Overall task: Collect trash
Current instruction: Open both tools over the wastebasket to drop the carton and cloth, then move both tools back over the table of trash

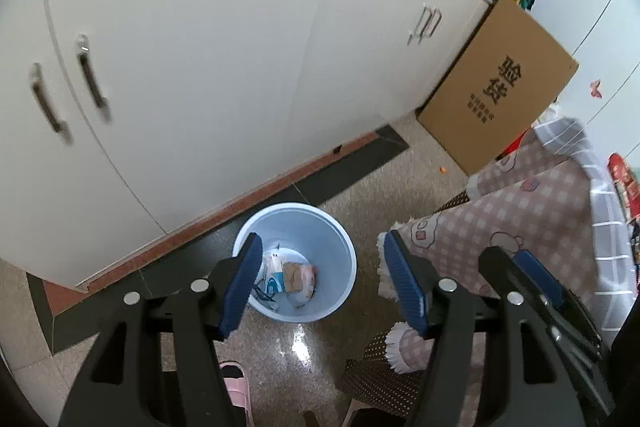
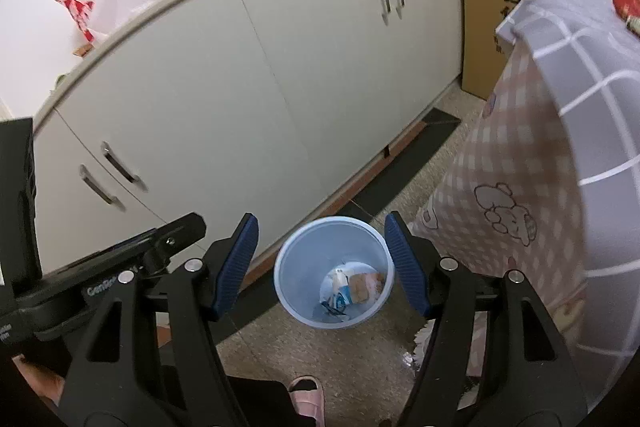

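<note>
A light blue bin (image 1: 340,247) stands on the speckled floor in front of white cabinets; it also shows in the right wrist view (image 2: 296,267). Crumpled wrappers and paper trash (image 1: 288,277) lie at its bottom, also seen in the right wrist view (image 2: 352,287). My left gripper (image 1: 322,283) is open and empty above the bin. My right gripper (image 2: 322,265) is open and empty above the bin too. The right gripper's body (image 1: 536,291) shows at the right of the left wrist view.
White cabinets (image 1: 200,67) run along the back. A cardboard box (image 1: 500,95) leans at their right end. A table draped in pink checked cloth (image 2: 520,187) stands close on the right. A pink slipper (image 2: 306,397) is on the floor below.
</note>
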Demonstrator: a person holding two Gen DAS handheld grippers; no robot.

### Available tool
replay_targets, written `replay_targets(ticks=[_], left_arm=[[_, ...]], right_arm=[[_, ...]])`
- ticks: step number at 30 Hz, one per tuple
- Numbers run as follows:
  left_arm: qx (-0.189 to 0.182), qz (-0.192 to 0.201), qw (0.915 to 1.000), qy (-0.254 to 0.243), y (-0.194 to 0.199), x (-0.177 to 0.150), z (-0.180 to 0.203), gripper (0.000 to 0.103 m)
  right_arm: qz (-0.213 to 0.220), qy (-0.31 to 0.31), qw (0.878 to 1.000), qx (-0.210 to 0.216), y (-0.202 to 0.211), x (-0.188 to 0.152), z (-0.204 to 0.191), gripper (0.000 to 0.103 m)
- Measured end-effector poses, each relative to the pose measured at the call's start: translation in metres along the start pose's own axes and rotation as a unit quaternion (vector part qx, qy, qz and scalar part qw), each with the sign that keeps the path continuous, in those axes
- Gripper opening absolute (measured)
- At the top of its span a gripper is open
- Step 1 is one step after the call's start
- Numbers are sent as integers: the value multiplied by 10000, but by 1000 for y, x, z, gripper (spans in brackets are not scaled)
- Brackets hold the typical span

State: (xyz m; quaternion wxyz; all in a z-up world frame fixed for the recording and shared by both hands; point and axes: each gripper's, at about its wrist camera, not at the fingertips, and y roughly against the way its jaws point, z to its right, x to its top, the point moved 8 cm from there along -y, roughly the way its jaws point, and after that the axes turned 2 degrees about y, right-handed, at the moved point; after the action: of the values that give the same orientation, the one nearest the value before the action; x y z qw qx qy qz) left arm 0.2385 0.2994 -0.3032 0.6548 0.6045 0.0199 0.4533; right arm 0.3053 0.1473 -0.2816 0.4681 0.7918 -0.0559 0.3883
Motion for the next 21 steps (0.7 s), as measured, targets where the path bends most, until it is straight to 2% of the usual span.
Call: replay_targets(ticks=[7, 11, 16, 20, 21], left_arm=[[-93, 737, 9971, 131, 77, 15, 0, 64], [-304, 1125, 9932, 46, 122, 23, 22, 64], [-642, 1306, 9888, -318, 153, 21, 74, 65], [-984, 1185, 9862, -608, 159, 10, 123, 67], [-1072, 1134, 9855, -668, 159, 7, 135, 70]], right_arm=[[409, 71, 9984, 393, 57, 22, -26, 66], [775, 32, 9962, 386, 102, 39, -28, 67], [1174, -138, 9927, 257, 154, 51, -11, 69], [1412, -397, 9892, -42, 189, 52, 29, 70], [1449, -482, 9881, -179, 197, 51, 43, 72]])
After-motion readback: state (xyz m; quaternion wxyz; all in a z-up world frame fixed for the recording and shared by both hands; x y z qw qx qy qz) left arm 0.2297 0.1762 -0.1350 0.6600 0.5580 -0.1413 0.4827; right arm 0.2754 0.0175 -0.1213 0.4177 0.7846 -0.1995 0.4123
